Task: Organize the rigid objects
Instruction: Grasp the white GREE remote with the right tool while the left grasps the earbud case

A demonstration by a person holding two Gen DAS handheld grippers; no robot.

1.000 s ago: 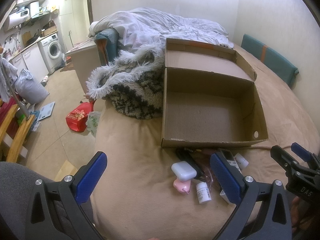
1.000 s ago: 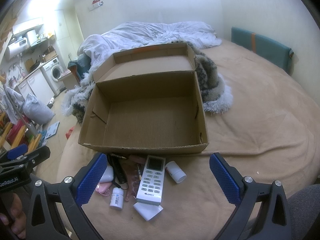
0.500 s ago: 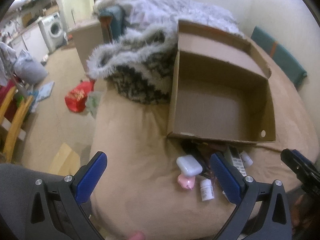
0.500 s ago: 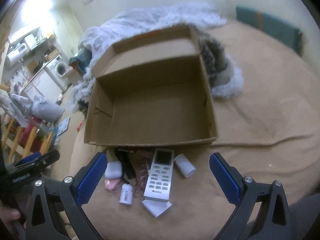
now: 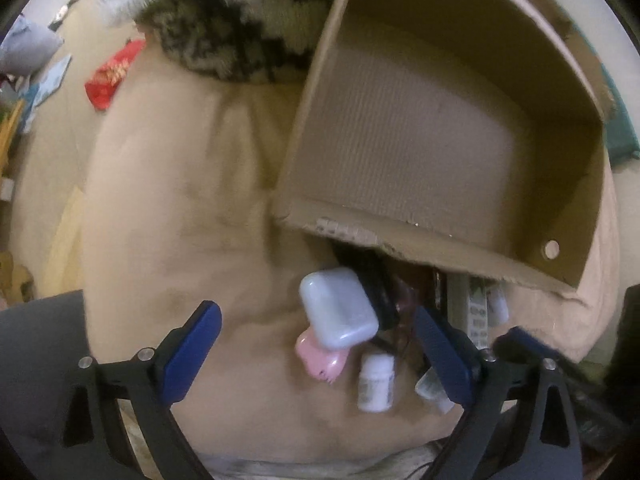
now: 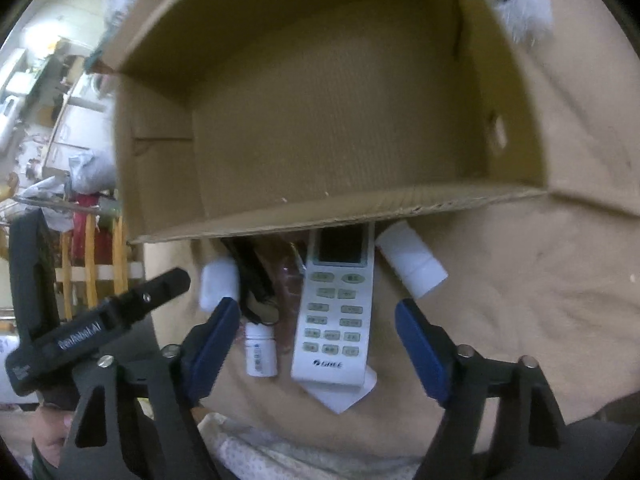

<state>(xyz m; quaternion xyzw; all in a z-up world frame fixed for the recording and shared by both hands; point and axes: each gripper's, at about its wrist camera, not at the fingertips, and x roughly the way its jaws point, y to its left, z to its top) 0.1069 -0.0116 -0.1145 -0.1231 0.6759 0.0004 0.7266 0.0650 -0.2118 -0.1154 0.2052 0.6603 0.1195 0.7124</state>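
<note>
The tan-sheeted bed [image 5: 168,208] is seen to carry everything, and a large open brown cardboard box [image 6: 360,208], with nothing visible inside it, is set at twelve o'clock of the clutter in both wrist views. A white rectangular air-conditioner remote with grey buttons [image 6: 336,308] is laid lengthwise with its display end touching the box's near wall; a folded white paper slip [image 6: 344,394] is partly covered by its lower end. A pale rounded plastic case [image 5: 338,312] is stacked on a pink plastic item [image 5: 320,362] at nine o'clock of the remote. A white capped cylinder bottle [image 6: 412,266] is lying at two o'clock of the remote, and a small white labelled pill bottle [image 6: 261,350] at eight o'clock, beside a black corded object [image 6: 252,280]. The left tool [image 5: 316,360] is held wide above the case and pink item, its jaws having just been closing slightly, with nothing pressed. The right tool [image 6: 316,346] is also wide, straddling the remote and pill bottle, and its jaws have likewise just been closing, without contact. Trouble is likely from crowding: the pill bottle could be caught along with the remote, the rounded case could be knocked off the pink item, and the two tools, working close together, could collide.
</note>
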